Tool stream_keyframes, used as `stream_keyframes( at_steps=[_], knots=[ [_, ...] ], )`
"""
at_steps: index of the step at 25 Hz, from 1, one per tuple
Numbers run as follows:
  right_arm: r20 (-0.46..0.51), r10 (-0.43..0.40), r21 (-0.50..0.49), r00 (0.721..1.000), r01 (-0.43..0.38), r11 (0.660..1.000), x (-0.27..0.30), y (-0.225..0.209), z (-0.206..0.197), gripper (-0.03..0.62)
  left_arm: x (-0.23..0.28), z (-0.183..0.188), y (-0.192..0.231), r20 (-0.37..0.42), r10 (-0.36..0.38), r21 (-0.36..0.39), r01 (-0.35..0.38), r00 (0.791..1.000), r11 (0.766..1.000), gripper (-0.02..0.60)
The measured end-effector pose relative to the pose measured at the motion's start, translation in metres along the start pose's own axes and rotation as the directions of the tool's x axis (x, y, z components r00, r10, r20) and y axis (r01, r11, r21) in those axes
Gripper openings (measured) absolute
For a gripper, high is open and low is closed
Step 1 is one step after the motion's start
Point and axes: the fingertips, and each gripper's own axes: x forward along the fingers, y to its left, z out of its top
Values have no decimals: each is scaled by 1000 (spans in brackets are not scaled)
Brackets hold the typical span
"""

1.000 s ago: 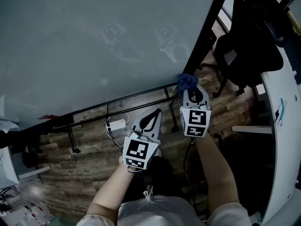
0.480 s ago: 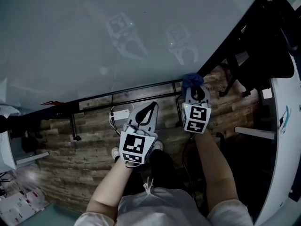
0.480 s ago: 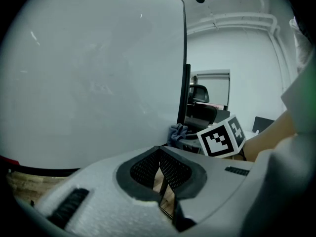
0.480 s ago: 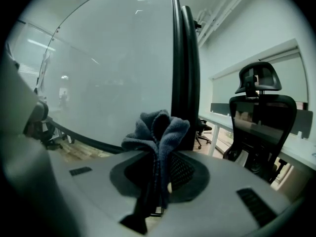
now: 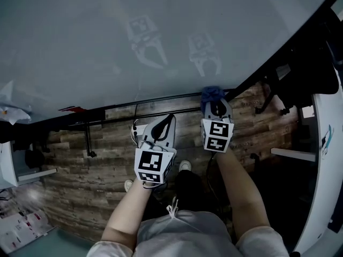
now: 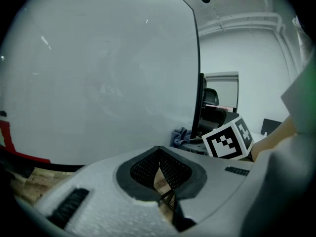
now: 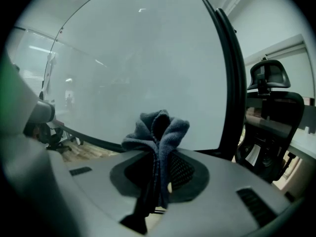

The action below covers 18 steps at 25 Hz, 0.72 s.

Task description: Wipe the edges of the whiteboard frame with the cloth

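Cloth [image 7: 158, 130] pinched in right hand-held gripper [image 7: 160, 154], at whiteboard frame [image 5: 161, 97]; left hand-held gripper [image 6: 159, 152] closed, empty.

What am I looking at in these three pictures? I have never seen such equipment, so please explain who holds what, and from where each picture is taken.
There is no robot here. A person holds a hand tool with tongs in each hand. The head view comes from a camera on the person's head, looking down past the arms. Each of the other two views comes from a camera riding on one tool.

Ahead stands a whiteboard with a dark frame, above a wooden floor. The right tongs are shut on a blue cloth, near the board's lower corner. I cannot tell whether it touches the frame. The left tongs are shut and hold nothing. The patterned cubes are parts of the tools.
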Motion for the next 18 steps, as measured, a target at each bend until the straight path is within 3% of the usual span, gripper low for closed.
stream_keyframes(
  at_steps=[7,12,18],
  knots=[
    [-25,0,7,1000,0,1000,3,57,5,71,-49,-10,58,10,67,-34,-67,998,997,18],
    [-68,-27,91,997,34,995,7,101,5,71,-96,-20,104,22,105,-48,-104,994,993,18],
    [-68,18,47,998,-15,999,7,185,16,71,-160,-34,159,28,152,-62,-150,988,987,18]
  ],
)
